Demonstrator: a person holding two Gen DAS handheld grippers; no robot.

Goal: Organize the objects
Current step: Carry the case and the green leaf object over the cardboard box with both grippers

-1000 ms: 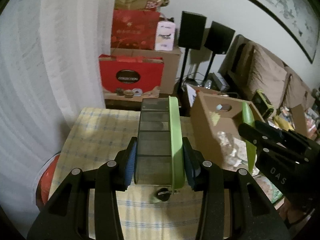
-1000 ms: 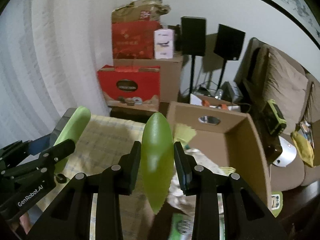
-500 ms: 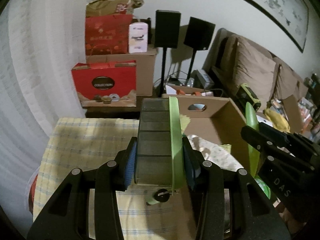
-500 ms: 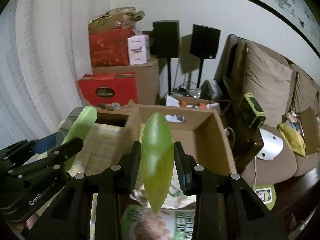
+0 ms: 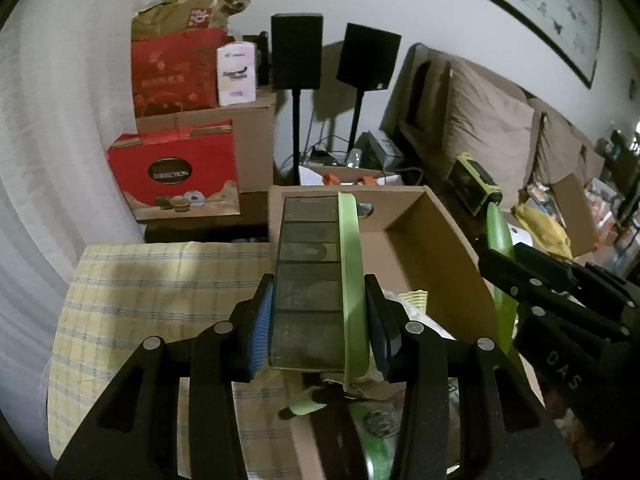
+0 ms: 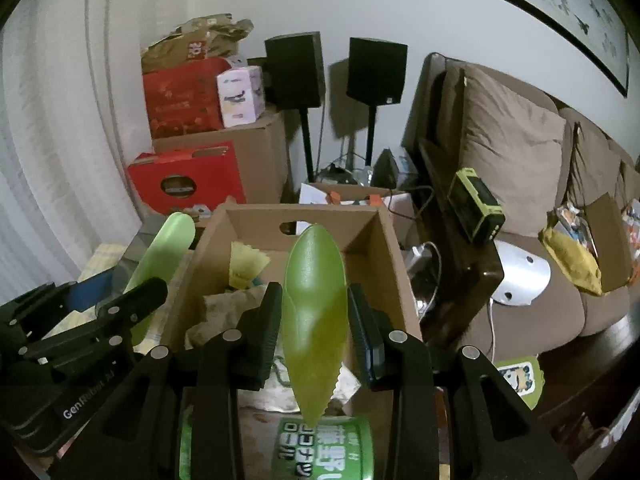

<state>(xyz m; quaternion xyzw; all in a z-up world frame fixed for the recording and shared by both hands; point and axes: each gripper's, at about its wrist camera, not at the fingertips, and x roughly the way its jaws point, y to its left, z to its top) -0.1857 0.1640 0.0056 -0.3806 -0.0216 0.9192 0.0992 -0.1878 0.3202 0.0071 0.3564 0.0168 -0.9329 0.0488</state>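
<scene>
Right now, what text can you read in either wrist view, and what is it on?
"GenRobot.AI": side of the left gripper.
"DAS": side of the right gripper.
"COLLECTION": oval badge on the red gift box, a bit soft.
Green packet: Japanese print, upside down, unreadable.
Red bag and white box: print blurred.
</scene>
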